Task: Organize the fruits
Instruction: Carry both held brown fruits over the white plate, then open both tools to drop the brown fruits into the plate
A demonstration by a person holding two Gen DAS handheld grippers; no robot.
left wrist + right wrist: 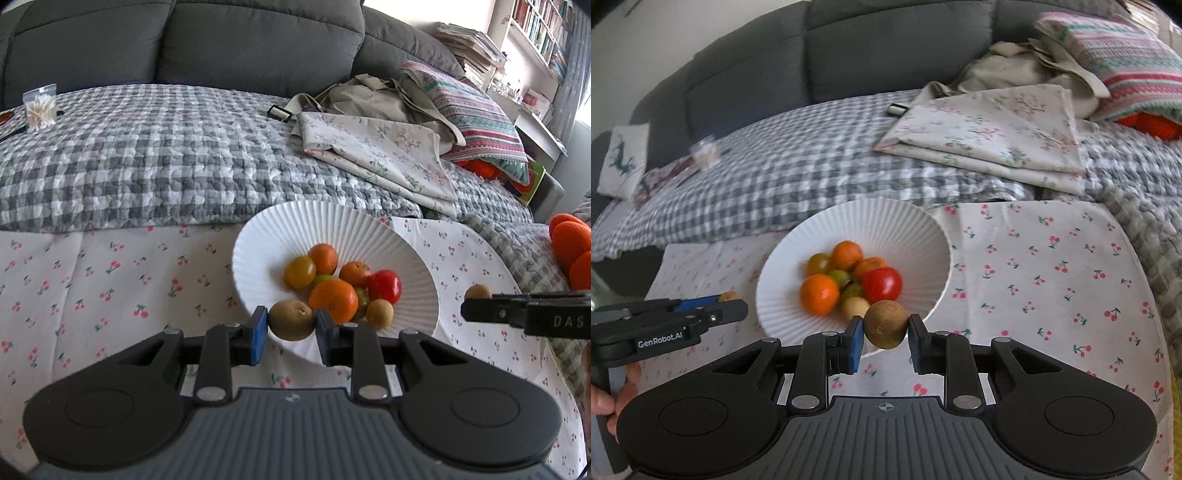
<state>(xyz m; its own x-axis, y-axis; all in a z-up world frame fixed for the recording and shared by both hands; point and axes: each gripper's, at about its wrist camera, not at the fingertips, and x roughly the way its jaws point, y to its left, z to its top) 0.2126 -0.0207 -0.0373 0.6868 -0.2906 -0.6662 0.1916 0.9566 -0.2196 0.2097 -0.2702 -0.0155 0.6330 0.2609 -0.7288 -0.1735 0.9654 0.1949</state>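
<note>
A white ribbed bowl (280,225) (908,225) sits on a cherry-print cloth (92,280) and holds several fruits: oranges (333,300) (819,294), a red tomato (385,285) (882,284), yellow-green tomatoes (300,272) and a small tan fruit (379,313). My left gripper (291,325) is shut on a brown kiwi-like fruit (291,319) at the bowl's near rim. My right gripper (885,330) is shut on a second brown fruit (885,324) at the near rim. Each gripper shows in the other's view, with its fruit (477,291) (728,296).
A grey checked quilt (147,155) covers the sofa seat behind the cloth. Folded floral fabric (388,155) (993,129) and a striped pillow (480,110) lie at the back right. A bag of sticks (40,107) sits far left. Orange soft things (570,243) lie at the right edge.
</note>
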